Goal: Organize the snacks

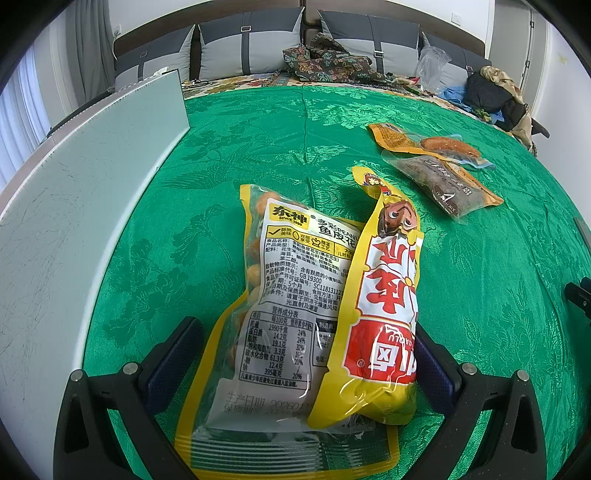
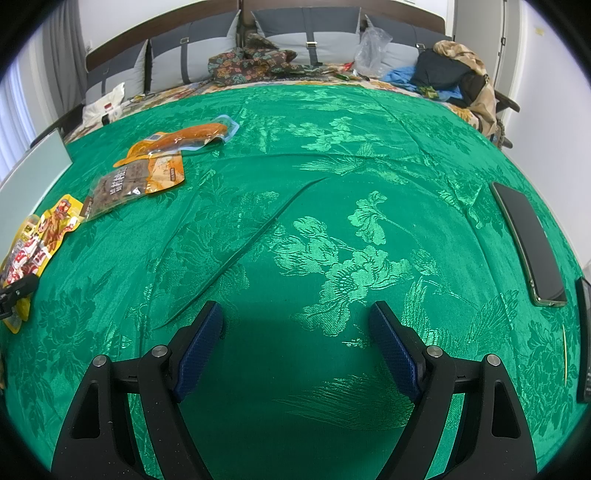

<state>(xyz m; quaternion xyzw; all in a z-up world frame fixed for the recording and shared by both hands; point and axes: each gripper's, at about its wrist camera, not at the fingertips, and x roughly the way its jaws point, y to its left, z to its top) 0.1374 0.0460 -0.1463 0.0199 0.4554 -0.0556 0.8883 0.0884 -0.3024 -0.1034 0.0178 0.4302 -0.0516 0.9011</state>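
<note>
In the left wrist view, a yellow peanut bag (image 1: 288, 295) lies label-up on the green cloth (image 1: 498, 295). A yellow and red snack bag (image 1: 384, 302) rests tilted over its right side. My left gripper (image 1: 304, 328) is open, with one finger on each side of the two bags. Farther right lie an orange meat packet (image 1: 436, 144) and a brown snack packet (image 1: 447, 184). My right gripper (image 2: 295, 310) is open over bare cloth and holds nothing. In its view the orange packet (image 2: 192, 134) and the brown packet (image 2: 129, 184) lie far left.
A white box wall (image 1: 92, 221) stands along the left side of the table. A dark phone (image 2: 528, 243) lies at the right edge, with another dark device (image 2: 583, 339) beside it. Behind the table are cushions (image 2: 303, 33) and piled clothes (image 2: 450, 70).
</note>
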